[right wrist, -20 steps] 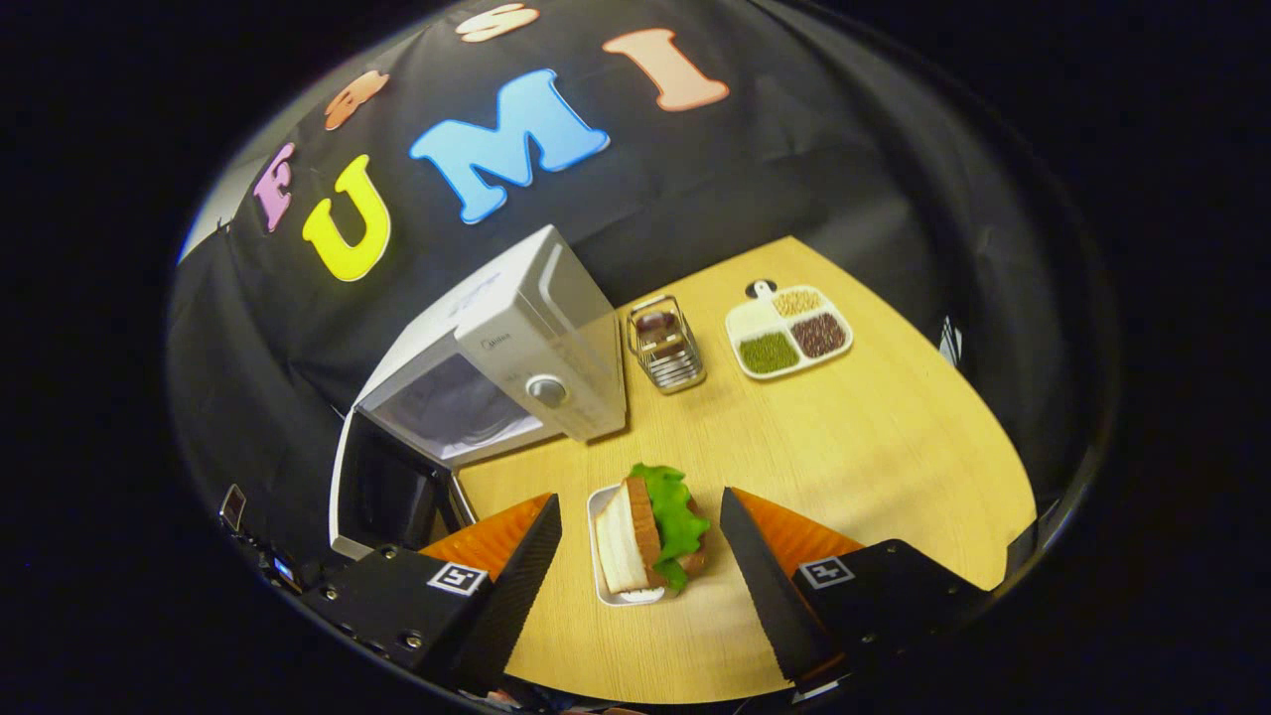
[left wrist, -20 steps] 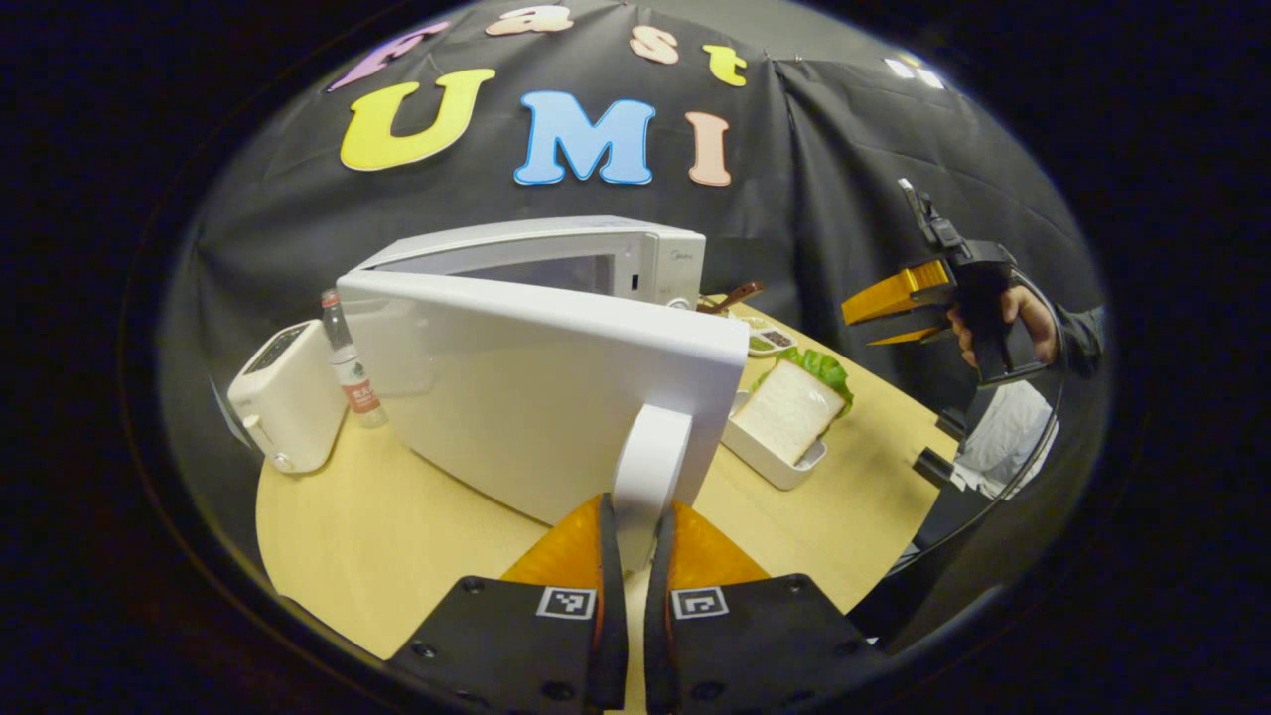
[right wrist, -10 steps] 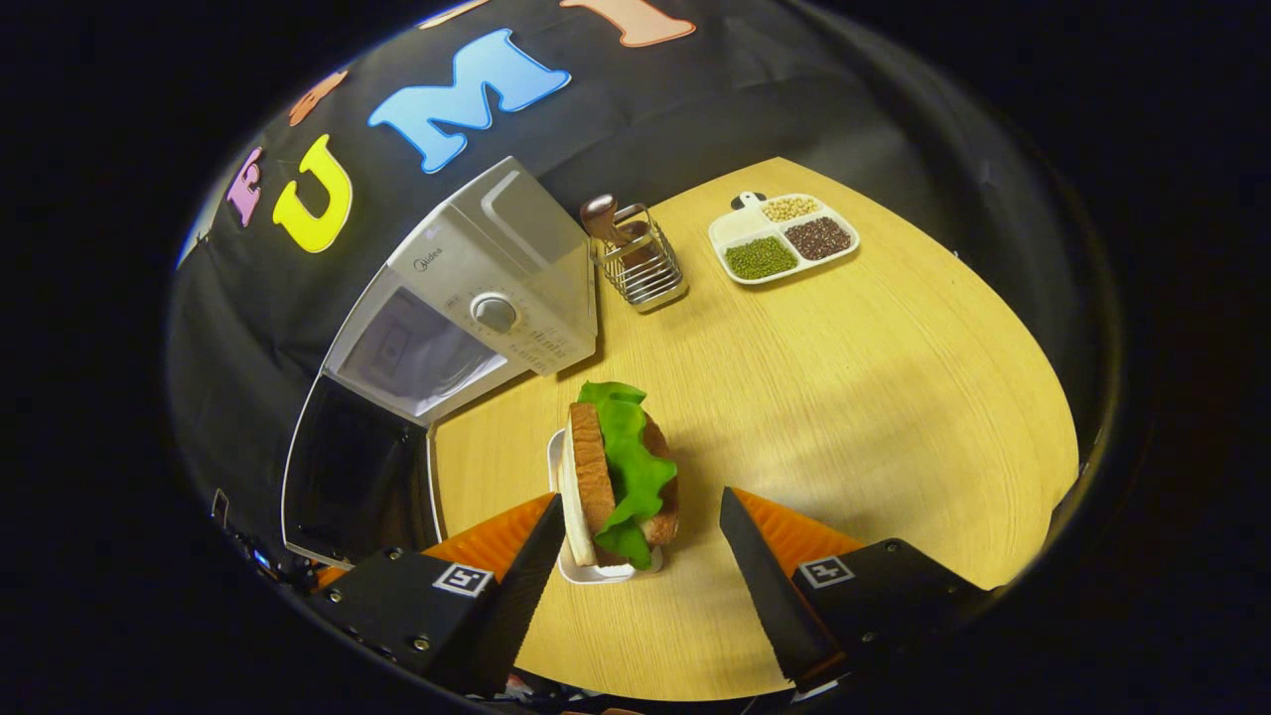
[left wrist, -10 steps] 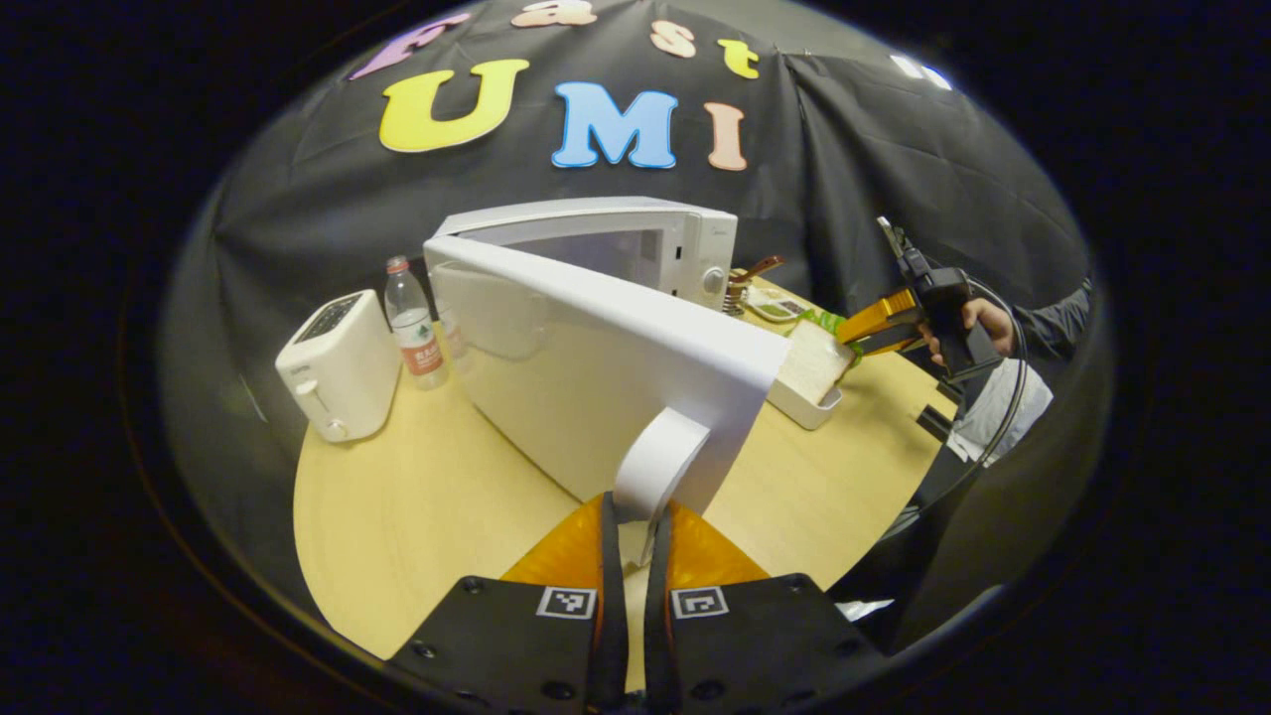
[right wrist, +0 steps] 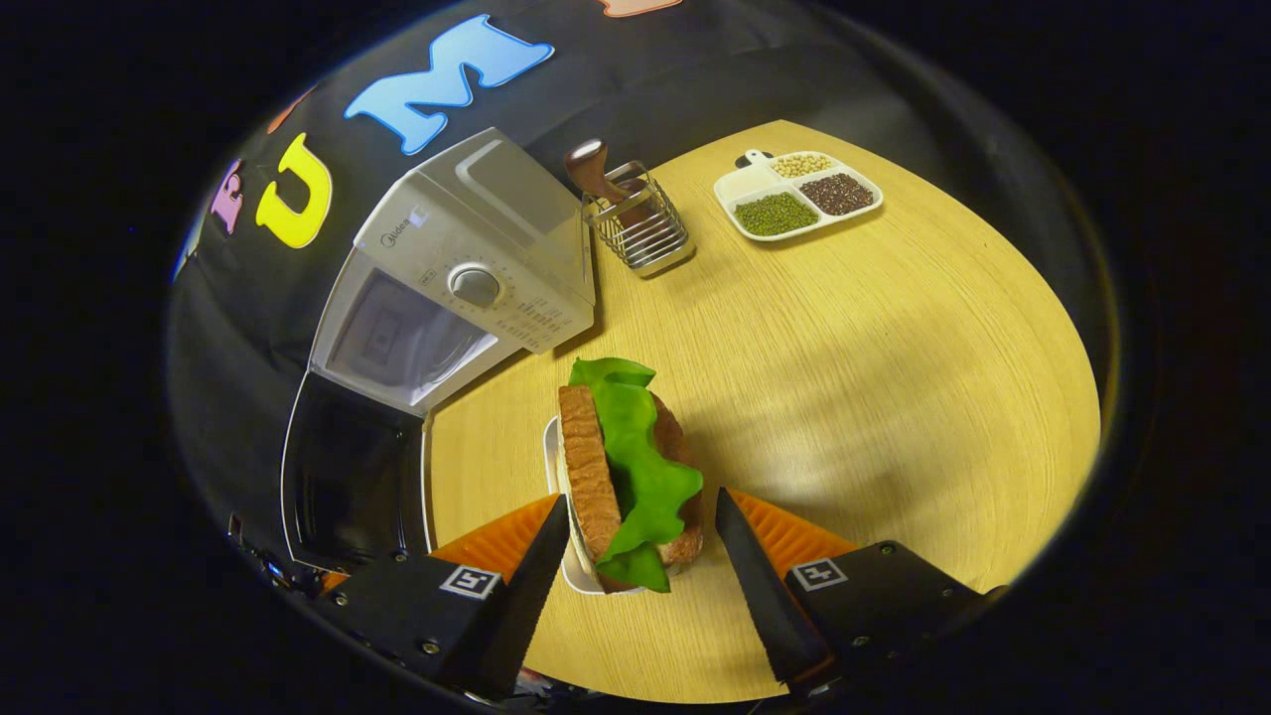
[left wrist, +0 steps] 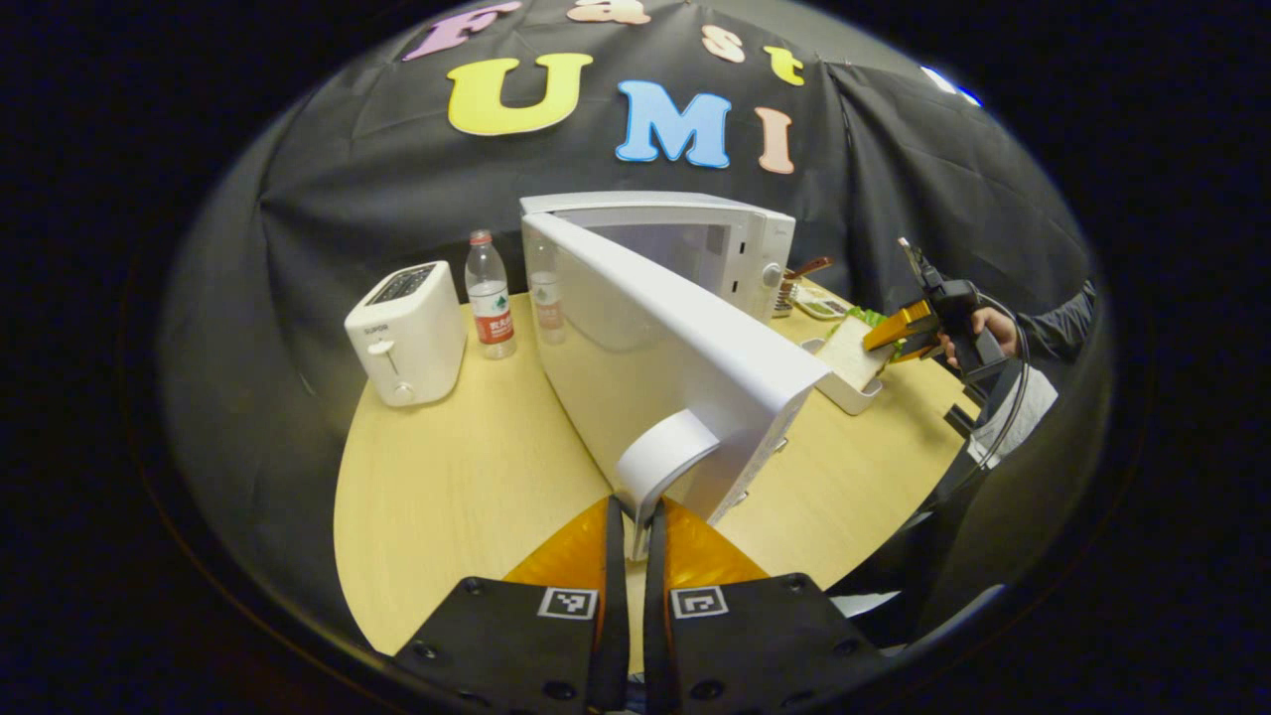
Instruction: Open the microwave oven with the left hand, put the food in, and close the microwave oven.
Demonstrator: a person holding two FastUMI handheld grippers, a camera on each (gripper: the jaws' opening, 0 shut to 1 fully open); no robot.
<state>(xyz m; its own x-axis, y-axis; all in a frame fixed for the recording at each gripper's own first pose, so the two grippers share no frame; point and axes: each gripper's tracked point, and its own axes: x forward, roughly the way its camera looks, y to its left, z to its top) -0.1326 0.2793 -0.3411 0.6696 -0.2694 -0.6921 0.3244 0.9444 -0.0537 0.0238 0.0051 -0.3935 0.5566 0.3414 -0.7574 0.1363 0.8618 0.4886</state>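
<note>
Left gripper view, left to right: white toaster (left wrist: 407, 333) and water bottle (left wrist: 490, 309) standing on the wooden table (left wrist: 467, 497), near each other. Microwave (left wrist: 715, 243) behind, door (left wrist: 665, 362) swung wide open toward the camera. Left gripper (left wrist: 627, 526) at bottom centre, jaws pinched on the door handle (left wrist: 663, 459). Further right, sandwich (left wrist: 852, 350) in its white tray (left wrist: 844, 392) on the table beside the door edge, outside the oven. Right gripper (left wrist: 909, 333) held by a hand (left wrist: 993, 328), fingers either side of the sandwich.

Right gripper view, left to right: dark open door (right wrist: 348, 477), microwave cavity (right wrist: 397, 333), dial (right wrist: 475, 285). Right gripper (right wrist: 635, 566) jaws spread, straddling the sandwich (right wrist: 626, 467), not visibly pressing. Wire rack (right wrist: 635, 223) just beside the microwave; divided dish of beans (right wrist: 799, 194) well apart, far right.
</note>
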